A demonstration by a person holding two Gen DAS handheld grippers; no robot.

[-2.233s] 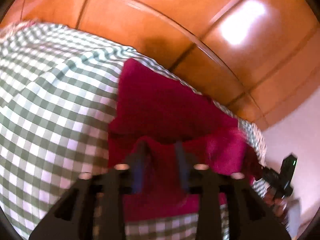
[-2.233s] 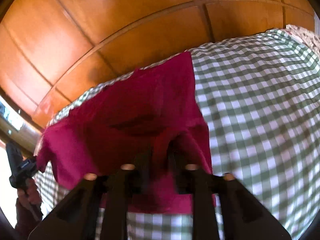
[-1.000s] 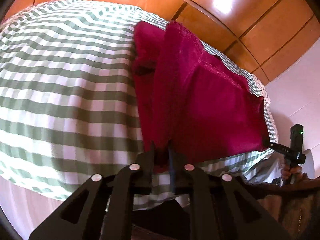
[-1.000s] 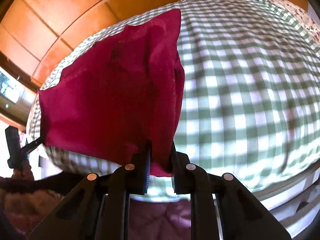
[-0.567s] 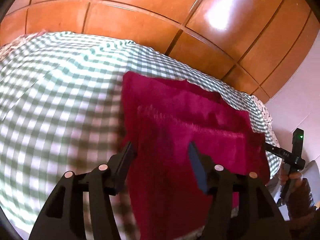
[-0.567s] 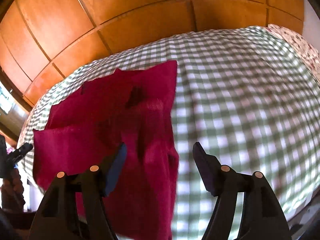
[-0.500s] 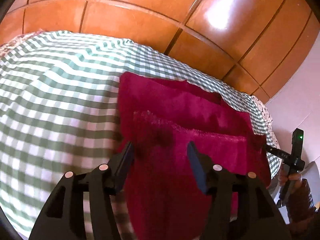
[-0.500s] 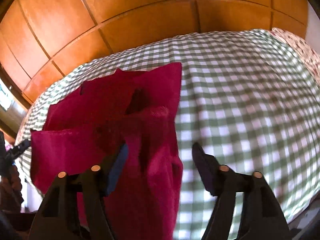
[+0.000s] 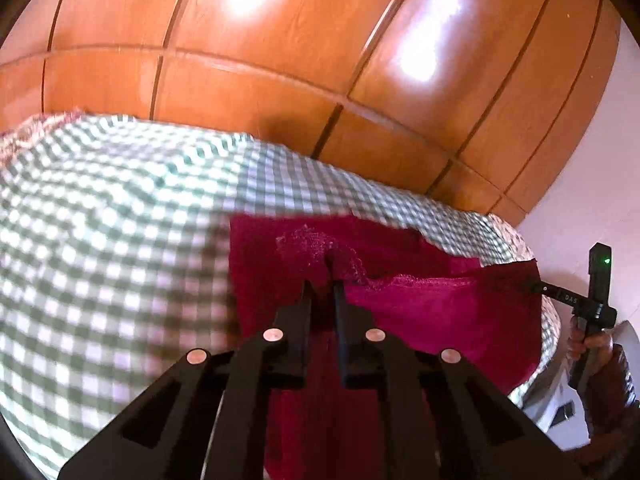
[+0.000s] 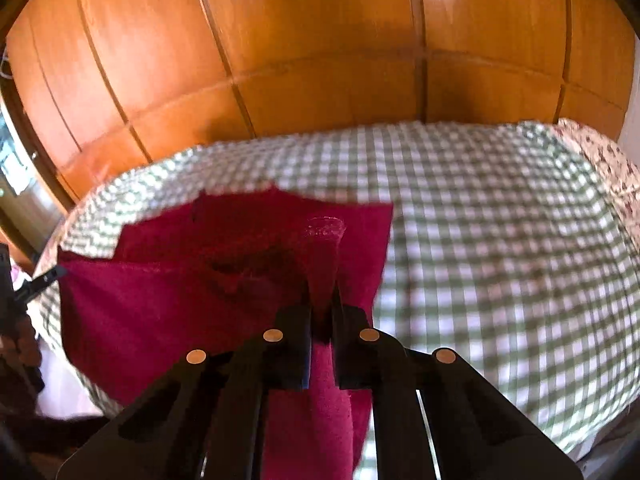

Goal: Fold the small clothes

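Note:
A dark red cloth (image 9: 432, 312) lies partly folded on a green-and-white checked bedsheet (image 9: 120, 220). My left gripper (image 9: 322, 280) is shut on the cloth's upper fold edge near its left side, and the edge is bunched between the fingers. My right gripper (image 10: 322, 284) is shut on the same cloth (image 10: 168, 304) near its right side, with red fabric hanging down between the fingers. In the left wrist view the right gripper (image 9: 536, 286) pinches the cloth's far corner. In the right wrist view the left gripper (image 10: 56, 272) pinches the opposite corner.
A glossy orange wooden panelled wall (image 9: 320, 60) rises behind the bed. A floral cloth (image 10: 608, 168) lies at the bed's far right edge. The checked sheet (image 10: 500, 240) spreads to the right of the red cloth. A pale wall (image 9: 600, 200) stands at the right.
Both grippers were open above the cloth half a second ago. They have since shut on the edge of its upper fold layer and lifted it a little.

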